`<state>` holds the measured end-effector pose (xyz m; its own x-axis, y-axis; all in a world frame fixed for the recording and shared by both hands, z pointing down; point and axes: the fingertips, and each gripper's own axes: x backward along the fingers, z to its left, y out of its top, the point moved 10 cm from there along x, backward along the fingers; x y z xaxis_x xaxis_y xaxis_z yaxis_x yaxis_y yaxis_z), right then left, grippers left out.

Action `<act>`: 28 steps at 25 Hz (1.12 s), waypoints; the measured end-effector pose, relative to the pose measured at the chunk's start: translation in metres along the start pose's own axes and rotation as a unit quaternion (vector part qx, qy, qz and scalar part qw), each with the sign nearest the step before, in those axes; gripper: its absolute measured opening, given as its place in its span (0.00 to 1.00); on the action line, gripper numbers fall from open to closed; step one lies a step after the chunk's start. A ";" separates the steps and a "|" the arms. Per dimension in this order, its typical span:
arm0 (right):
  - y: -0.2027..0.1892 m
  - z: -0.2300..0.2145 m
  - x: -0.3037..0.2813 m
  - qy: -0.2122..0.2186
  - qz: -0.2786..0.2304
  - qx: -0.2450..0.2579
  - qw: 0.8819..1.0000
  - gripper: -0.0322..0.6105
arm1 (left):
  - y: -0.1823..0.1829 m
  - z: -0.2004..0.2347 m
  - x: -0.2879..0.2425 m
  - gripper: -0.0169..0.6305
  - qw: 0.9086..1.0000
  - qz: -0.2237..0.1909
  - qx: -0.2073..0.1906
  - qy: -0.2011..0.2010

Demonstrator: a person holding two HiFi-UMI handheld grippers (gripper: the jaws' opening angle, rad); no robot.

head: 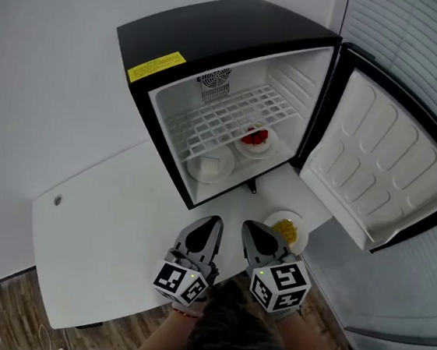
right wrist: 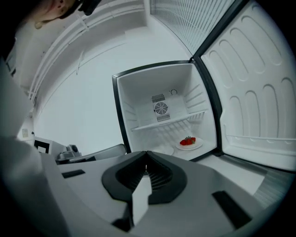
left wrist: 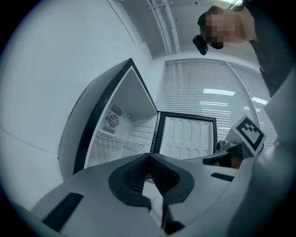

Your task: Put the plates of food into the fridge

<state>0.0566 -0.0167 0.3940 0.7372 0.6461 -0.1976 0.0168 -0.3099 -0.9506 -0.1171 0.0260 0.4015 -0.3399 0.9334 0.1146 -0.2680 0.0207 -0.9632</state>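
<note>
**Layout.** A white counter [head: 103,228] carries a small black fridge [head: 212,28]. Its door [head: 384,166] is swung fully open to the right.

**Task items.**
- A plate of white food [head: 210,165] sits on the fridge floor, at the left.
- A plate of red fruit [head: 255,141] sits just beside it, further back and to the right.
- The wire shelf [head: 225,116] above them is bare.
- A plate of yellow food [head: 286,230] sits on the counter in front of the fridge, below the open door. This plate appears to be the one not yet stored.

**Tongs.**
- The left tongs [head: 213,223] are pressed together with nothing between them. They hang over the counter, pointing at the fridge.
- The right tongs [head: 250,227] are also pressed together and empty. They sit just beside the yellow plate, on its left.

**Step in hand (judged): pick up the yellow plate.**
1. Use the right tongs, which are nearer.
2. Spread the jaws before approaching the rim.
3. Come in low so that one jaw slides under the near rim and the other over it.
4. Pinch firmly and keep the plate level, as loose yellow food could roll off.
5. Keep the left tongs aside, or use them to steady the far rim.
6. Aim for free fridge floor or the shelf, away from both stored plates.
</note>
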 end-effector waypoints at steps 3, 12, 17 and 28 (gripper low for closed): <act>-0.002 0.009 0.020 -0.007 -0.010 0.015 1.000 0.06 | -0.004 -0.013 0.010 0.04 1.000 0.004 -0.001 -0.011; -0.012 0.012 0.063 -0.022 -0.020 0.005 1.000 0.06 | -0.012 -0.039 0.032 0.04 1.000 0.015 -0.015 -0.019; -0.012 0.010 0.073 -0.025 -0.024 0.005 0.999 0.06 | -0.012 -0.045 0.030 0.04 0.999 0.016 -0.020 -0.021; -0.021 0.000 0.083 -0.032 -0.016 -0.005 0.999 0.06 | -0.015 -0.056 0.013 0.04 0.999 0.024 -0.009 -0.041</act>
<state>0.1177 0.0433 0.3979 0.6911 0.6992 -0.1831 0.0463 -0.2956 -0.9542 -0.0666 0.0576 0.4040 -0.4248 0.9012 0.0863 -0.2329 -0.0167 -0.9723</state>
